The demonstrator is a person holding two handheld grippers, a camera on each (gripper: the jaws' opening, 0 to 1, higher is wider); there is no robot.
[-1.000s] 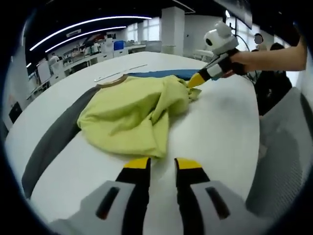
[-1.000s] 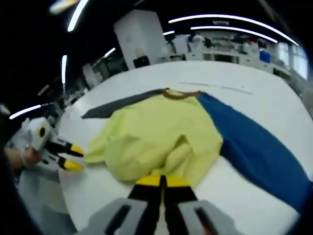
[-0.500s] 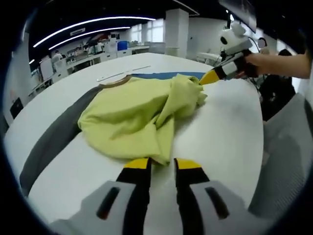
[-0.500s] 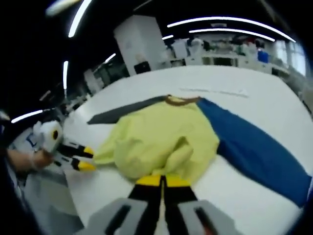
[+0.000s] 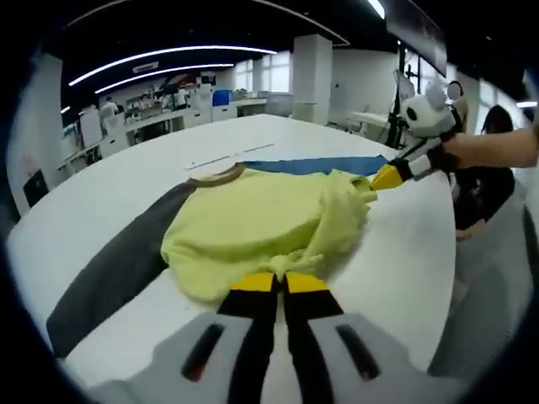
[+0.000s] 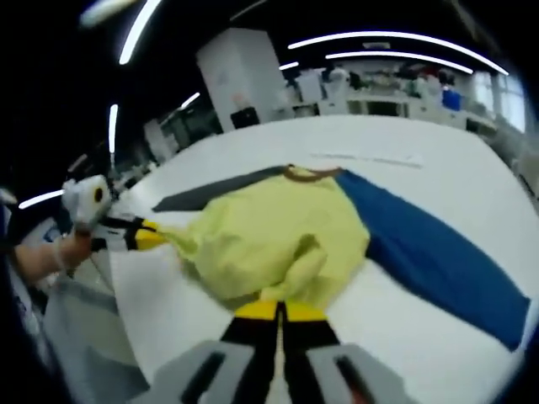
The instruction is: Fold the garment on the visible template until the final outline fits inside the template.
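white table (image 5: 404, 252) is carrying a yellow-green garment (image 5: 253, 227) lying over grey (image 5: 118, 269) and blue template panels (image 6: 421, 252). left gripper (image 5: 279, 282) and right gripper (image 6: 279, 310) are each pinching the garment's edge with jaws closed.

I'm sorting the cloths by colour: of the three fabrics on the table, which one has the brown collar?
The yellow garment; its brown collar sits at the far end. The dark grey cloth and blue cloth beside it are plain flat strips.

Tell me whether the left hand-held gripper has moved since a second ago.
Yes. In the right gripper view the left hand-held gripper has closed in on the yellow garment, and now grips its edge.
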